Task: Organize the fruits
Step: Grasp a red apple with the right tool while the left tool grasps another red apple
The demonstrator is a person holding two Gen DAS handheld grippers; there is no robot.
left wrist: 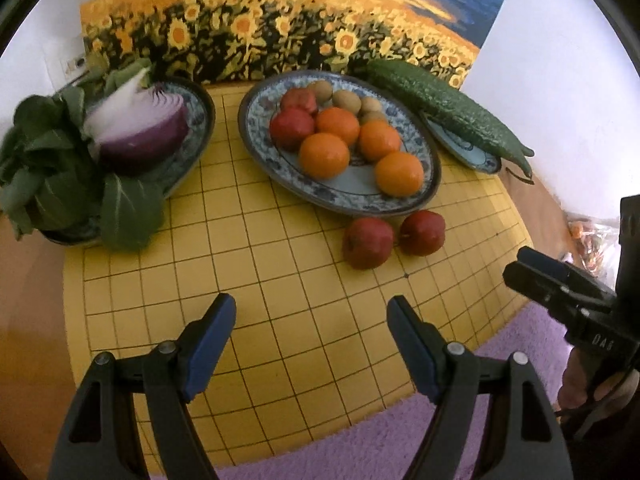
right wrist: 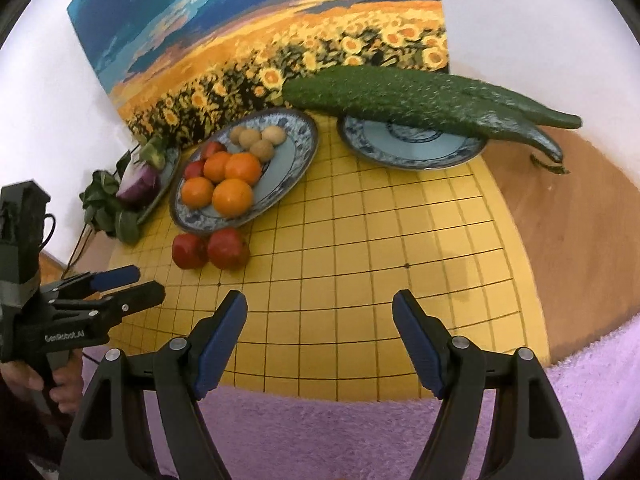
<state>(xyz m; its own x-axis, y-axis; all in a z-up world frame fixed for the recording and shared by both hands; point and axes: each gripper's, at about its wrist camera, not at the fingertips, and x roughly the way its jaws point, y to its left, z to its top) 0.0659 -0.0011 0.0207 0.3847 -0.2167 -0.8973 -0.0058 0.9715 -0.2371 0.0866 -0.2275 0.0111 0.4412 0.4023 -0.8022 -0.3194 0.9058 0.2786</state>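
Note:
A blue-patterned oval fruit plate (left wrist: 416,200) (right wrist: 296,160) holds several oranges (left wrist: 324,156) (right wrist: 233,197), two red apples (left wrist: 291,127) and several small brown fruits (left wrist: 346,101) (right wrist: 262,149). Two more red apples (left wrist: 368,242) (left wrist: 423,233) (right wrist: 228,247) (right wrist: 189,250) lie on the yellow grid mat (left wrist: 280,264) (right wrist: 380,248) just in front of the plate. My left gripper (left wrist: 311,312) is open and empty above the mat's near part; it also shows in the right wrist view (right wrist: 132,284). My right gripper (right wrist: 319,310) is open and empty; it shows at the right edge of the left wrist view (left wrist: 520,266).
A plate (left wrist: 200,120) on the left holds a halved red onion (left wrist: 144,128) and leafy greens (left wrist: 48,176). A smaller plate (right wrist: 412,148) on the right carries cucumbers (right wrist: 400,96) (left wrist: 448,112). A sunflower painting (left wrist: 280,20) stands behind. A purple towel (right wrist: 360,432) covers the near edge.

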